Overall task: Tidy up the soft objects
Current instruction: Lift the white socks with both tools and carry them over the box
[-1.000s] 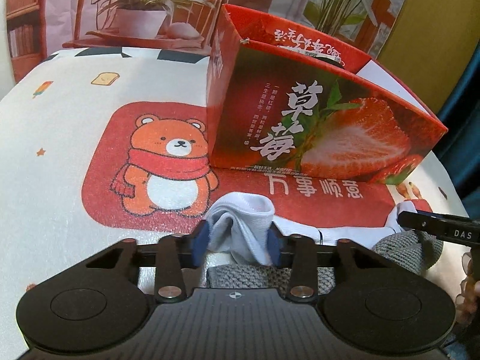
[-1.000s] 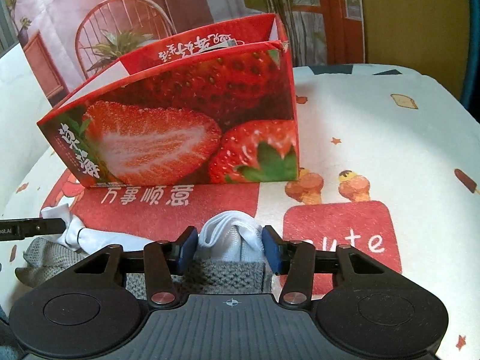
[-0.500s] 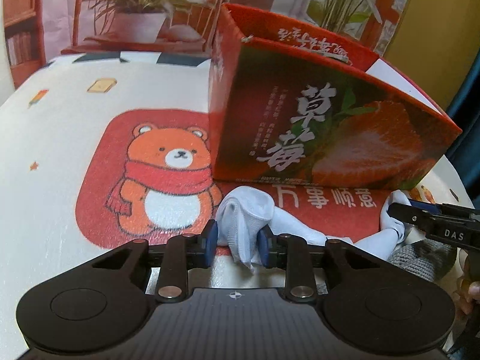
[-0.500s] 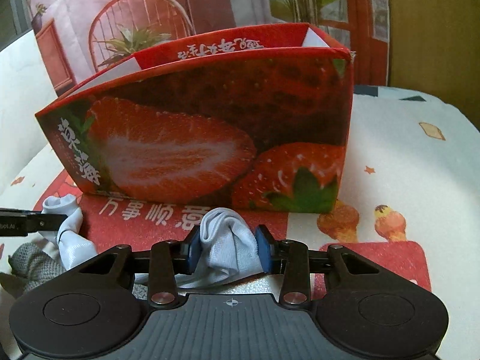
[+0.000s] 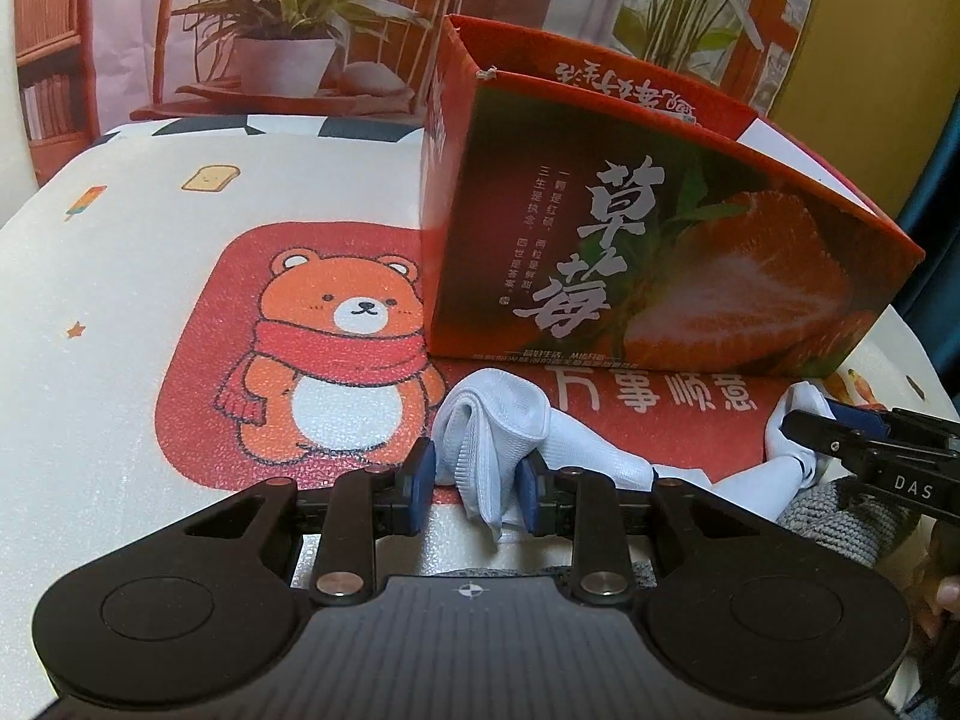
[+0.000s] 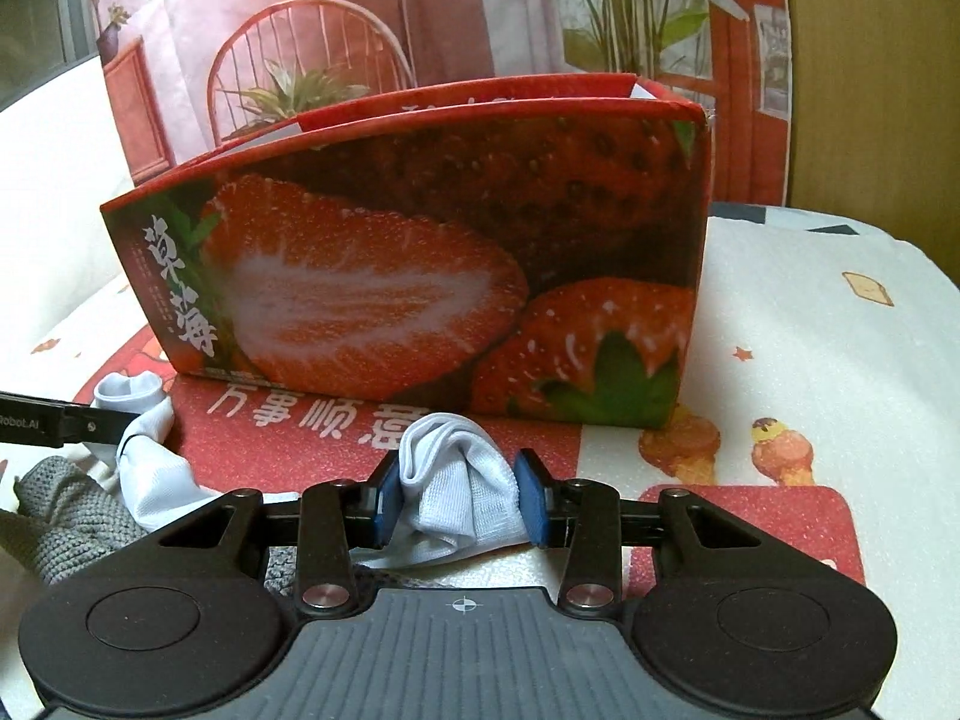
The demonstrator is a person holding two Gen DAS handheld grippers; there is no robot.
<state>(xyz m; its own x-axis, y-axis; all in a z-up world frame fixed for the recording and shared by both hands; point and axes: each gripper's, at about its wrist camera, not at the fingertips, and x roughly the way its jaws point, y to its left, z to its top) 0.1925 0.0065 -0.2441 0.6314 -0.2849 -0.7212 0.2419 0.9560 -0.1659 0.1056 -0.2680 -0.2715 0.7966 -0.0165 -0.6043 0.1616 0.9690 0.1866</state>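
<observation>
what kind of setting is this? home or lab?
Looks like a staged home-style tabletop. A cartoon bear tablecloth covers the surface, a strawberry gift box stands on it, and the chair-and-plant backdrop behind looks like a wrinkled printed sheet rather than a real room.

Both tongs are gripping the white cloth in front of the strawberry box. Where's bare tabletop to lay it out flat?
Free: the bear print left of the strawberry box, and the stretch right of the box around the ice-cream prints. Crowded: the strip before the box, where the white cloth spans from left tongs to right tongs over the grey knit.
</observation>
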